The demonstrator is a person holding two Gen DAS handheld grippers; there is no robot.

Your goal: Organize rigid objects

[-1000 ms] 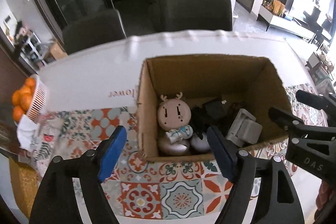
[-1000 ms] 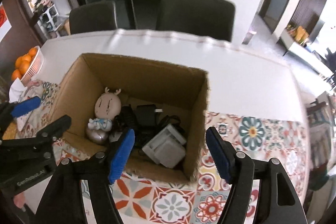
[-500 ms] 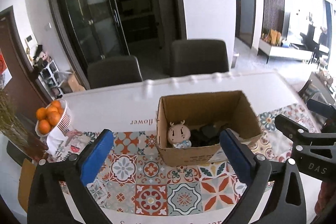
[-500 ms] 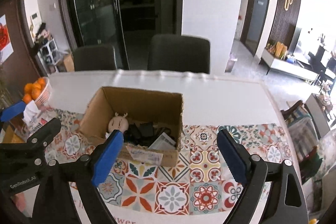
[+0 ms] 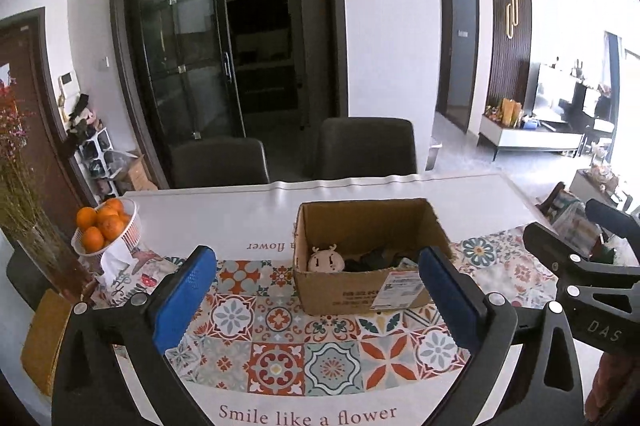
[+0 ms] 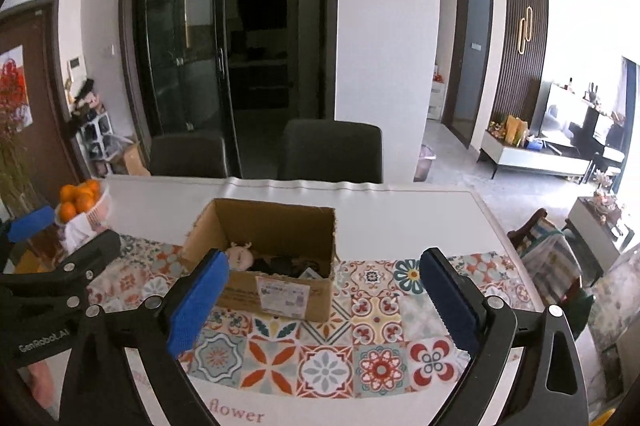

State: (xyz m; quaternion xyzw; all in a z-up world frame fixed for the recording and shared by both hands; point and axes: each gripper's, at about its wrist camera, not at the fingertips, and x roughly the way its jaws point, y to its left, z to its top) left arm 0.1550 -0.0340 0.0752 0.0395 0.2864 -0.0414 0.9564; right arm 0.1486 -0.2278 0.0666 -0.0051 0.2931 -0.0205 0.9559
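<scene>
Left wrist view: the left gripper (image 5: 316,296) hangs above the tiled table mat (image 5: 280,358) with its jaws spread wide and nothing between them; the cardboard box (image 5: 360,290) sits ahead on the mat, upright and open-topped; inside it, against the near left corner, a round doll head with antlers (image 5: 325,260) shows above the wall, with dark items beside it that are too shadowed to name; the right gripper (image 5: 580,266) juts in at the right edge, clear of the box. No loose object lies on the mat, so the sorting looks done or nearly so; the sound way to finish is to keep both tools high and apart from the box rim while drawing away.

Right wrist view: the right gripper (image 6: 324,300) shows jaws that have just been opening, now spread with only mat and box (image 6: 276,290) seen past them; the doll head (image 6: 240,256) sits low by the box's near left wall; the left gripper (image 6: 60,274) crosses the lower left. Off to the left a white basket of oranges (image 6: 80,202) stands near the table edge with a tissue-like white thing below it; a sideways sweep could knock it; two dark chairs (image 6: 332,150) stand behind the table, well clear.
</scene>
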